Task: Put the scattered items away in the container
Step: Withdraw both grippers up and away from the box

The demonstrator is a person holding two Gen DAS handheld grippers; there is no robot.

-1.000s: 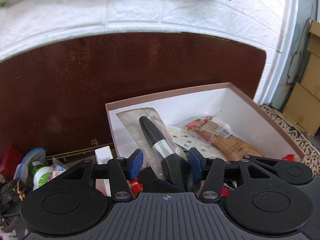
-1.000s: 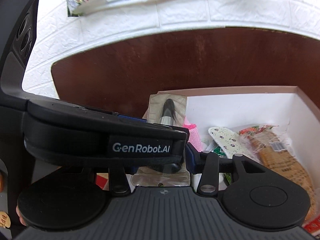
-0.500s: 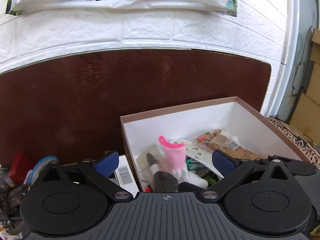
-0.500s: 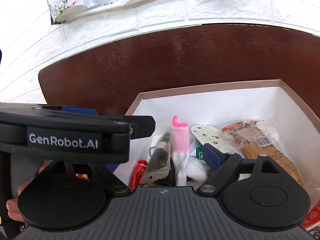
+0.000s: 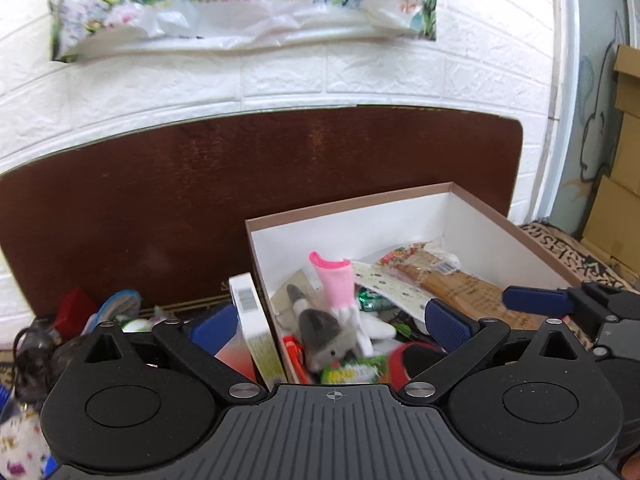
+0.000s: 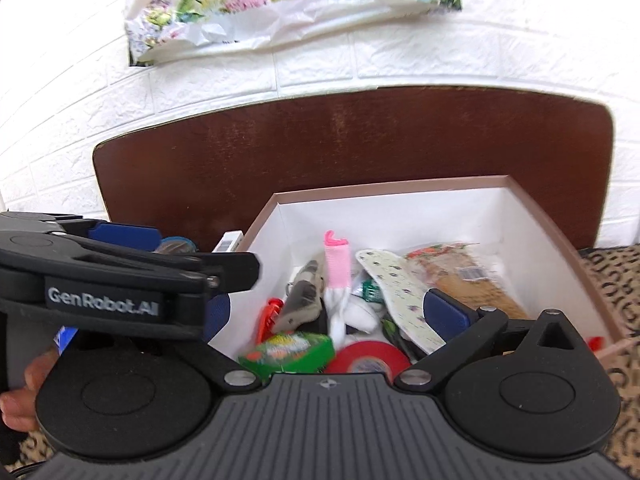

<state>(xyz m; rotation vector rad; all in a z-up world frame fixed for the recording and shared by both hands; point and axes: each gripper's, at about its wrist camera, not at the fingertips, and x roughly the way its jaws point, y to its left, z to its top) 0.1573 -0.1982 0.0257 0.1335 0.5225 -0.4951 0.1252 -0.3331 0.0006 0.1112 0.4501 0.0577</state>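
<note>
The white box with a brown rim (image 5: 400,222) (image 6: 400,216) stands against a dark wooden board. Inside lie a bagged black tool (image 5: 316,330) (image 6: 304,300), a pink and white sock (image 5: 338,286) (image 6: 336,276), a patterned insole (image 6: 396,288), a snack pack (image 5: 452,276) (image 6: 476,284), a green packet (image 6: 288,350) and a red tape roll (image 6: 368,356). My left gripper (image 5: 332,326) is open and empty above the box's near left corner. My right gripper (image 6: 332,312) is open and empty above the box's near side; its left finger is hidden behind the left gripper's body.
A white carton (image 5: 252,328) leans outside the box's left wall. Loose items lie to the left: a red box (image 5: 74,306), a blue-rimmed item (image 5: 118,306) and a dark pouch (image 5: 34,356). A white brick wall with a floral bag (image 5: 240,4) rises behind. Cardboard boxes (image 5: 616,208) stand at right.
My left gripper opened and let the bagged black tool drop into the box, then drew back and up. My right gripper's visible finger swung out, opening, and it drew back too.
</note>
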